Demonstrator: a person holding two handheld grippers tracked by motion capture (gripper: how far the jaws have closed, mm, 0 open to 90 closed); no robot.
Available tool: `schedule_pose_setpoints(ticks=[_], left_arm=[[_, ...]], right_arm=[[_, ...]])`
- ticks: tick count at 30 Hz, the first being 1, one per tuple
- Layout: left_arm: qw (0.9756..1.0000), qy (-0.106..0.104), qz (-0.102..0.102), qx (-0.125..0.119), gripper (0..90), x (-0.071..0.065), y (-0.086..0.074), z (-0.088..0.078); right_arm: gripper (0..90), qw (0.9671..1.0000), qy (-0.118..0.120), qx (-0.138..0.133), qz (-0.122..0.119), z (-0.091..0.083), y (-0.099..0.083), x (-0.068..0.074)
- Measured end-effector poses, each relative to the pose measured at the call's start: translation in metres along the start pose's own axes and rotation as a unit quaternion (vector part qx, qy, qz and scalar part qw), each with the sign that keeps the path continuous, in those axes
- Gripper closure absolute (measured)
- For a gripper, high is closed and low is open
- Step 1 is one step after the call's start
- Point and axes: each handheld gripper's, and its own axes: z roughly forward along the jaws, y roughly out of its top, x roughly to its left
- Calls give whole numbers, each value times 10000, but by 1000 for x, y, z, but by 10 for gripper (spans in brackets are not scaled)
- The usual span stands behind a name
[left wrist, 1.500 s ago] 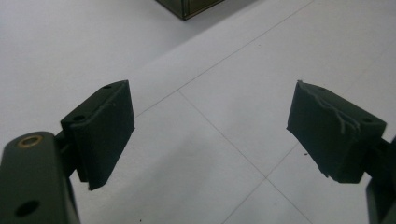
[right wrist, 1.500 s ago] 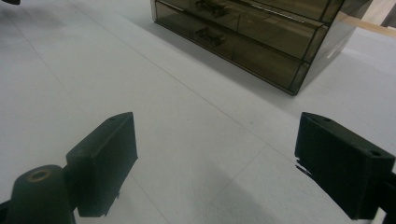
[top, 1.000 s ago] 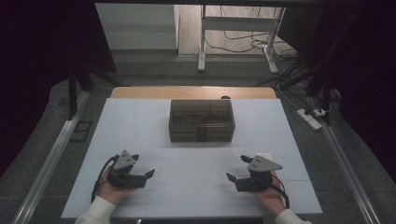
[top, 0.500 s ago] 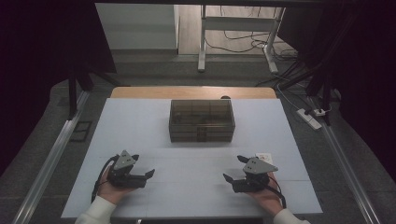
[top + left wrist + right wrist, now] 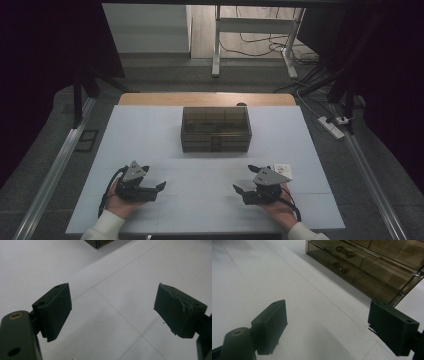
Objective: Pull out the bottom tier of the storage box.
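Left gripper (image 5: 152,189): jaws spread wide, nothing between them, low over the white table (image 5: 150,135).
Right gripper (image 5: 241,192): yours is wide open too, empty, aimed toward the drawer box (image 5: 216,129).
Drawer box: smoky clear plastic, mid-table, well apart from both tools.
Drawer handles (image 5: 341,267): small, so come in off-centre and you'll likely slip.
Card (image 5: 283,170): just beside your right hand; a sweep could knock it.

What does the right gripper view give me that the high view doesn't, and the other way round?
Right gripper view: the drawer handles on the smoky clear drawer box, close up, seen between the wide-apart jaws of the right gripper.
High view: the left gripper, a small white card beside the right hand, and the floor past the table.
Both: the box and the white tabletop.
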Motion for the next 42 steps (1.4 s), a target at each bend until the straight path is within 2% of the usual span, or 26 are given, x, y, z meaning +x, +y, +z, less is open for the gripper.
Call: schedule_pose_setpoints(ticks=[11, 19, 26, 34, 42], left_arm=[[10000, -9, -3, 1, 145, 0, 0, 0], [10000, -4, 9, 24, 145, 0, -1, 1], [10000, 2, 14, 26, 145, 0, -1, 1], [10000, 28, -3, 37, 139, 1, -1, 2], [10000, 25, 7, 34, 139, 1, -1, 2]], right_arm=[[161, 9999, -91, -23, -139, 2, 2, 1], [165, 9984, -213, 18, -522, 4, 5, 9], [179, 9968, -333, 20, -729, 6, 5, 12], [178, 9955, -306, -19, -899, 7, 6, 14], [177, 9926, -411, -28, -1139, 8, 6, 16]])
